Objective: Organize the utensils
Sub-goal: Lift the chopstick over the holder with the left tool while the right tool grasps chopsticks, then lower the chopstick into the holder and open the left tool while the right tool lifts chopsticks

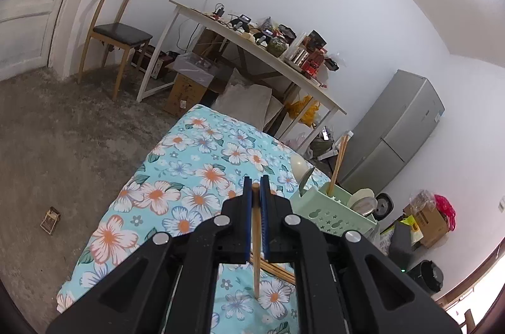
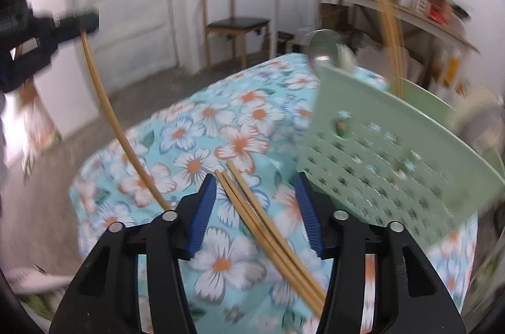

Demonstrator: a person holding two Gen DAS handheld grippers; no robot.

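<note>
My left gripper (image 1: 256, 180) is shut on one wooden chopstick (image 1: 255, 239), which hangs down between the blue pads with its tip near the floral tablecloth (image 1: 189, 176). The right wrist view shows that gripper (image 2: 90, 18) at upper left with the same chopstick (image 2: 107, 113). My right gripper (image 2: 255, 176) is open over three loose chopsticks (image 2: 262, 223) that lie on the cloth between its jaws, with a gap on each side. A green utensil basket (image 2: 394, 151) stands just right of it, holding upright chopsticks (image 1: 339, 157) and spoons (image 1: 303, 173).
The table's left edge drops to a grey floor (image 1: 63, 144). A wooden chair (image 1: 116, 34) and a cluttered white desk (image 1: 252, 50) stand beyond the table. A grey fridge (image 1: 394, 138) is at the right, and boxes and bags lie on the floor beside it.
</note>
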